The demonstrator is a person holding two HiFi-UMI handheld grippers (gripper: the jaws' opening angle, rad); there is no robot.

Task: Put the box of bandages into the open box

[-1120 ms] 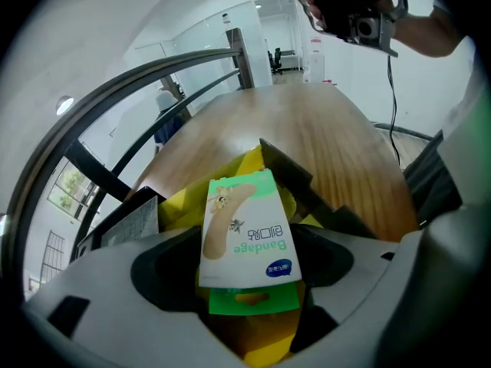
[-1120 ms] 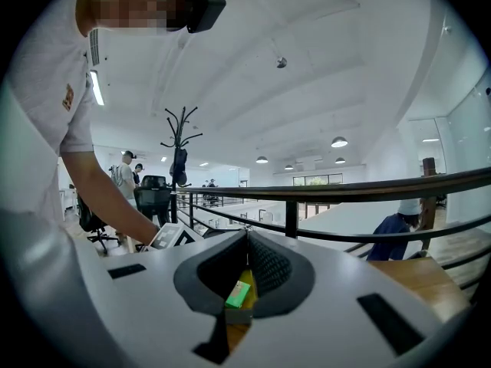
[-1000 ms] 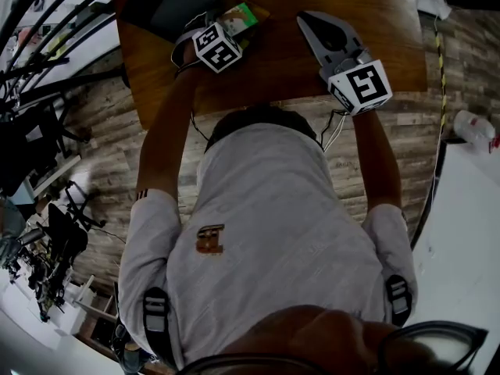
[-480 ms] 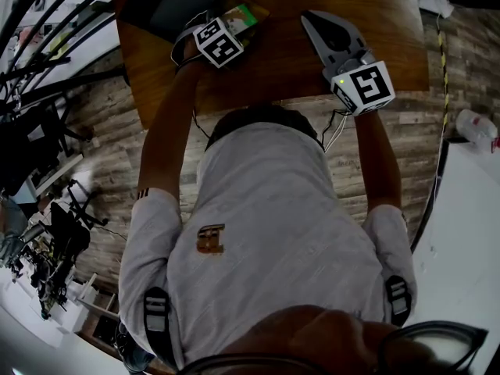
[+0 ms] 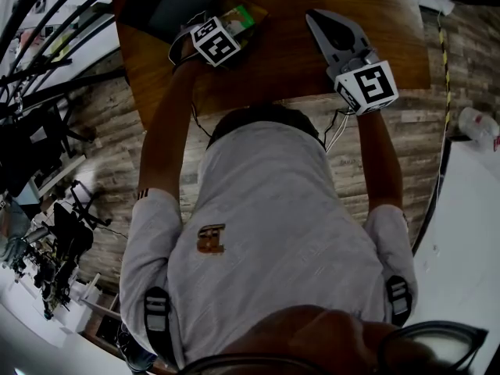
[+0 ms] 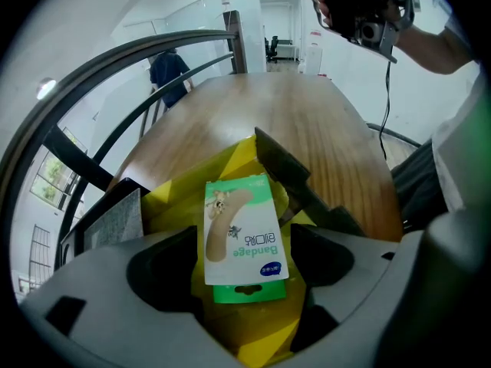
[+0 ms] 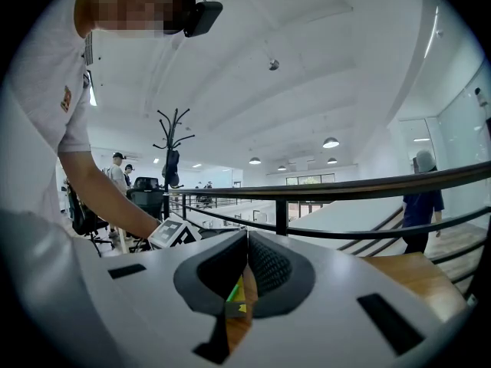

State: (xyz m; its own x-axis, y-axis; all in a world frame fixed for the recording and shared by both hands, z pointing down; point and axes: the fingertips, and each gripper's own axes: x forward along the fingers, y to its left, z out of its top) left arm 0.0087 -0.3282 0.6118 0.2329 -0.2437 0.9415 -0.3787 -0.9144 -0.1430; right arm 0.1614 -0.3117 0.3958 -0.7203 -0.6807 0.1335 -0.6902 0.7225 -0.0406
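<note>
Bandage box (image 6: 244,228) — white face, tan strip picture, green tab — sits between the left gripper's (image 6: 244,244) jaws, clamped at its sides, over the yellow open box (image 6: 234,156). Right gripper (image 7: 247,244) is pressed closed, empty. Only the head view shows it above the table (image 5: 281,61), well apart from the left.

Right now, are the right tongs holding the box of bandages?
No; the right tongs are shut empty, and the box of bandages sits between the left tongs.

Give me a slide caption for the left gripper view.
Left gripper holds the bandage box over the open yellow box on a wooden table.
</note>
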